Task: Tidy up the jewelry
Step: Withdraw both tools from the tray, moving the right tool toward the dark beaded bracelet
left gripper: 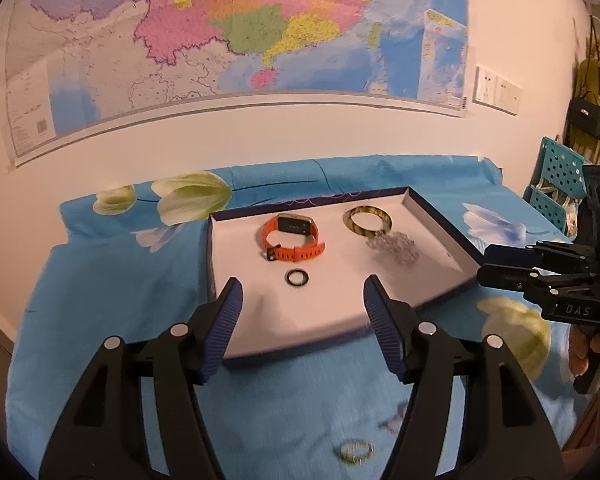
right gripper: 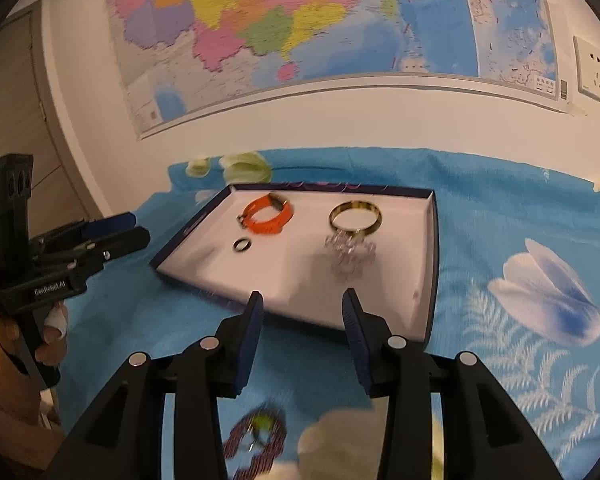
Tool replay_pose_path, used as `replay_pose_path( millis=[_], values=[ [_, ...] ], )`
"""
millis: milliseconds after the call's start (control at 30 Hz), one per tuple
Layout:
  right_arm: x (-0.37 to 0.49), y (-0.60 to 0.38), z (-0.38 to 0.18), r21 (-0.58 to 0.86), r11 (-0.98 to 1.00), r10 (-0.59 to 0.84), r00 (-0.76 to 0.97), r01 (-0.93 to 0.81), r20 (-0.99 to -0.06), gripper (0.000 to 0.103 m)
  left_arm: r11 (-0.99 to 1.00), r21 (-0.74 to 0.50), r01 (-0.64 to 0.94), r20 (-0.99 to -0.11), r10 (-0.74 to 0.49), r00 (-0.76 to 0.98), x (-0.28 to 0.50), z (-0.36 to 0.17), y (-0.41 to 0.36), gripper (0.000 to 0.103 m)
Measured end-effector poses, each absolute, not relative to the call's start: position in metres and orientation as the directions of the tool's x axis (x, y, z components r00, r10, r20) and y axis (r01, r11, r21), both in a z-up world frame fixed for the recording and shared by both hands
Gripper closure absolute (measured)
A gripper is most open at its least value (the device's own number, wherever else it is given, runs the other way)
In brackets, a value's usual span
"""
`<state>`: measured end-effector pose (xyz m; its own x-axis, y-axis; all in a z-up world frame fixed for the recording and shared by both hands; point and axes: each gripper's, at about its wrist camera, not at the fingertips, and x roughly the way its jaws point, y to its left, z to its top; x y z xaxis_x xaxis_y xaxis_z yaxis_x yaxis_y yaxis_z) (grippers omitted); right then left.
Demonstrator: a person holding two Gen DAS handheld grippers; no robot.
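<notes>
Both grippers, left (left gripper: pixel 300 292) and right (right gripper: pixel 300 304), hang with jaws apart and empty before the tray (left gripper: pixel 236 236). Inside lie a watch (left gripper: pixel 292 238), a bangle (left gripper: pixel 370 220) at 2 o'clock, a blurred chain (left gripper: pixel 394 248), a ring (left gripper: pixel 297 278). Smeared beads (right gripper: pixel 256 436) are cut off below.

A coloured map (left gripper: pixel 236 40) covers the pale wall (left gripper: pixel 260 132) — right of the map, wall sockets (left gripper: pixel 496 90); left, a door (right gripper: pixel 16 120).

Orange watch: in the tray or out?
In. The orange watch lies on the white floor of the tray, inside its dark rim, behind the small black ring.
</notes>
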<state>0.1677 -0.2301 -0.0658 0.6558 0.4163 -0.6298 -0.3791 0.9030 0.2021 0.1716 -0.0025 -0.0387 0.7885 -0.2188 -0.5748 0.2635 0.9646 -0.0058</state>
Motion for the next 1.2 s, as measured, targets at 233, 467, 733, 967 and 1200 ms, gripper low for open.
replay_pose_path(
  millis=[233, 467, 733, 967, 1200],
  values=[
    [0.137, -0.233, -0.081, 0.207, 0.901, 0.415, 0.623, -0.38, -0.663, 0.064, 0.965, -0.01, 0.262, -0.577, -0.219, 0.787, 0.138, -0.048, 0.007, 0.04],
    [0.119, -0.229, -0.099, 0.199, 0.901, 0.404, 0.581, -0.385, -0.707, 0.067, 0.964, -0.033, 0.263, -0.581, -0.233, 0.78, 0.114, -0.056, 0.013, 0.04],
    [0.116, -0.226, -0.117, 0.212, 0.907, 0.392, 0.544, -0.364, -0.742, 0.08, 0.956, -0.06, 0.286, -0.602, -0.263, 0.754, 0.098, -0.069, 0.011, 0.04],
    [0.117, -0.228, -0.121, 0.243, 0.902, 0.409, 0.53, -0.355, -0.742, 0.094, 0.953, -0.075, 0.293, -0.614, -0.276, 0.74, 0.094, -0.075, 0.01, 0.04],
    [0.112, -0.228, -0.114, 0.24, 0.905, 0.407, 0.557, -0.35, -0.724, 0.097, 0.947, -0.077, 0.313, -0.614, -0.292, 0.733, 0.089, -0.077, 0.008, 0.04]
  ],
)
